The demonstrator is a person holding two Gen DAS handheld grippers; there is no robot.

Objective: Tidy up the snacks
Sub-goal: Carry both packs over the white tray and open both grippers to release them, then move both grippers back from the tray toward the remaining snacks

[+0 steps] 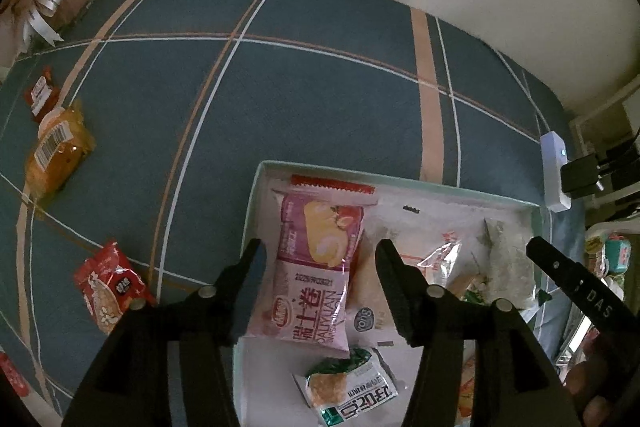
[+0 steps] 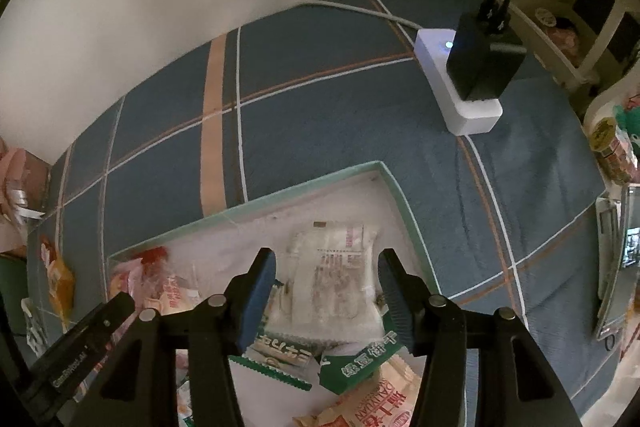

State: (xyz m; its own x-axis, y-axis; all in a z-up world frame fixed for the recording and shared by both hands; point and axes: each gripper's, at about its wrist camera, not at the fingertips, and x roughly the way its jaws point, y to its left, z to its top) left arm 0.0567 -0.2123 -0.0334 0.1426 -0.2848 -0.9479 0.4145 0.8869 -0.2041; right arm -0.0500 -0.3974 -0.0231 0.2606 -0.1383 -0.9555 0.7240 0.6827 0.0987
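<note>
My left gripper [image 1: 320,259]: black angular fingers, silver pivot pins, white lettering on the neighbouring arm. My right gripper [image 2: 326,271]: same black build, blue ribbed pads [image 2: 260,303], silver pins.
</note>
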